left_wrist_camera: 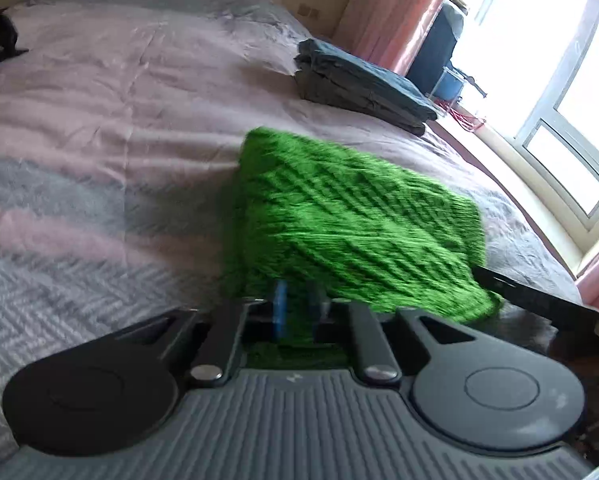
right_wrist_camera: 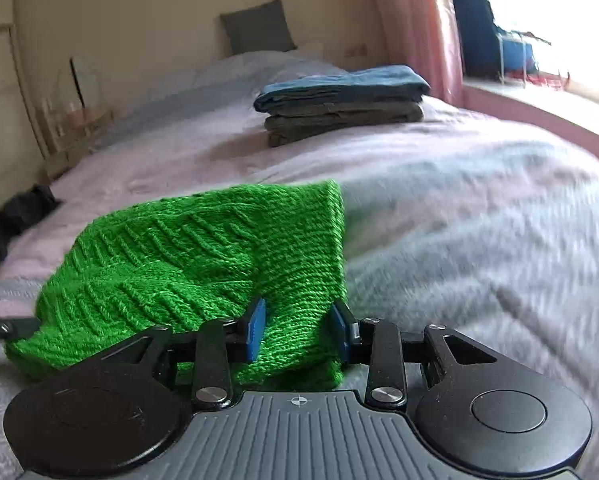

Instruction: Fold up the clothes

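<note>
Both tongs, left [left_wrist_camera: 297, 304] and right [right_wrist_camera: 297, 330], clamped on the knit [right_wrist_camera: 203, 256] above the bed [right_wrist_camera: 459, 208], should travel level toward the stack [right_wrist_camera: 339, 100] at 12 o'clock.

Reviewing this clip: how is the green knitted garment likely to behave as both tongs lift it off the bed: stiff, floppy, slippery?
Probably floppy: the green knitted garment sags between the left tongs and right tongs. Likely not slippery: its chunky ribbed knit bunches between the blue pads. It seems fairly bulky, so the folded layers may shift.
</note>
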A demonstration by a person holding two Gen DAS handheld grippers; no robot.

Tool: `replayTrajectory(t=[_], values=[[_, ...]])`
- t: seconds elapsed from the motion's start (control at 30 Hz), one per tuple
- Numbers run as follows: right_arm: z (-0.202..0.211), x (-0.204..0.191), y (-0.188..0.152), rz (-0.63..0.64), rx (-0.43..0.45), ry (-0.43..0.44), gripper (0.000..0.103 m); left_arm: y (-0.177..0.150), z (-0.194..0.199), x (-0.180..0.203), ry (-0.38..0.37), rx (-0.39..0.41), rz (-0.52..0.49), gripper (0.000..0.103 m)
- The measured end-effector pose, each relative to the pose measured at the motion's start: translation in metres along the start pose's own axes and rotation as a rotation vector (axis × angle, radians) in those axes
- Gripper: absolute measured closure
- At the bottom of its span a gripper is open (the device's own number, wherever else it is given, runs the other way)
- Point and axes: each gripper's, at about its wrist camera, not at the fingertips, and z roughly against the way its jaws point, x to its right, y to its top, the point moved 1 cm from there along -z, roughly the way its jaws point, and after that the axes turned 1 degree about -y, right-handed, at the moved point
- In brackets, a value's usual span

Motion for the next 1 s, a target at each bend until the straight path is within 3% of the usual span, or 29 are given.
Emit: replayTrajectory(t=[0.1,0.2,0.4,0.57,0.7,1.0], values=[[0.003,0.002,0.002,-0.025,0.003,0.002,0.068,-0.002,0.002,-0.008,-0.012,0.015,0.029,0.098],[0.016,-0.003,0.011,-0.021,0.009,-0.016,0.068,0.002,0.017,0.001,0.023,0.028,0.013,0.099],[0.058,-0.035,0.015,0.06,0.09,0.011,0.068,0.002,0.044,0.025,0.023,0.087,-0.037,0.097],[0.028,-0.049,-0.007,0.172,0.025,-0.035,0.068,-0.011,0.023,0.033,0.096,0.045,-0.123,0.095],[0.015,-0.053,-0.029,0.277,0.028,-0.08,0.068,-0.018,0.013,0.031,0.118,0.042,-0.128,0.094],[0.014,-0.051,-0.027,0.256,0.004,-0.078,0.068,-0.015,0.011,0.032,0.147,0.036,-0.11,0.094]])
